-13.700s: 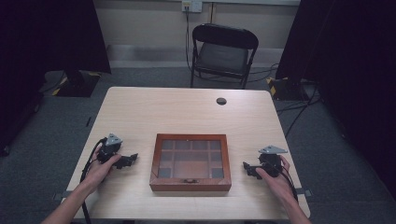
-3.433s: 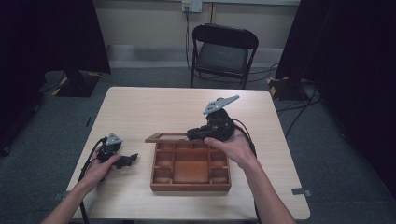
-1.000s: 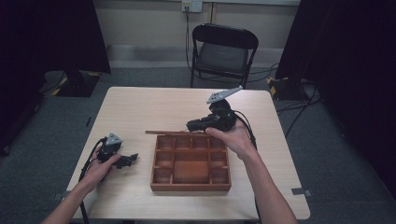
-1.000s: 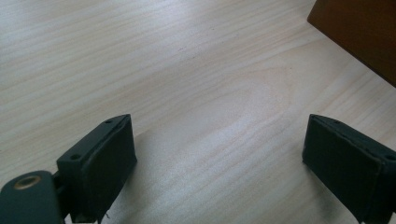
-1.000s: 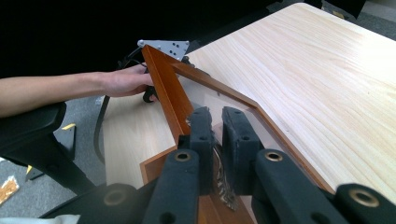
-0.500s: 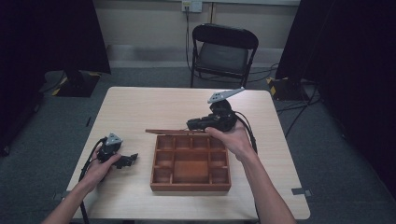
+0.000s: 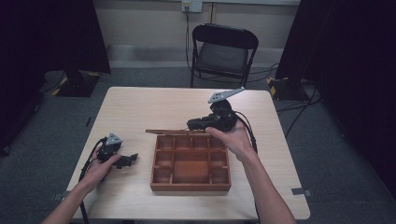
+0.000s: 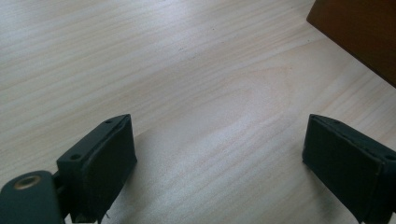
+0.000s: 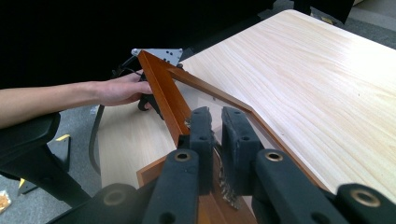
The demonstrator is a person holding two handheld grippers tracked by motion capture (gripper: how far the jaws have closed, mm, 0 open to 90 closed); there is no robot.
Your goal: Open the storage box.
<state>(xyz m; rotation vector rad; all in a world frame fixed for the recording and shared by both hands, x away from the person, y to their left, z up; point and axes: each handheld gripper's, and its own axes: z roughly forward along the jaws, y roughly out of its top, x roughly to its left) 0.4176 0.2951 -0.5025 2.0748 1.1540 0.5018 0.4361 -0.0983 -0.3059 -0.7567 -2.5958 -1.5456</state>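
At the left side of the pale wooden table (image 7: 140, 107), the person's left hand (image 7: 95, 170) rests on the tabletop and holds the left gripper (image 7: 122, 160). This black gripper lies low on the table and points toward the box. In the left gripper view its two black jaws stand wide apart with only bare wood grain between them, so it is released and grasps nothing. A brown corner of the box shows at the upper right of that view.

In the middle of the table stands the open reddish-brown wooden box with several compartments (image 7: 190, 163). It is just beside the left gripper, but not touching it. The compartments that I can see look empty.

The glass-paned wooden lid of the box (image 7: 170, 132) is raised at the far edge of the box and is seen almost edge-on from the high view.

To the right, the right gripper (image 7: 190, 125) is held above the far edge of the box by the right hand (image 7: 231, 137). In the right gripper view its jaws are clenched on the frame of the lid (image 9: 163, 95), close together, with something metal between them, which I cannot name.

Behind the table stands a black folding chair (image 7: 224, 51).
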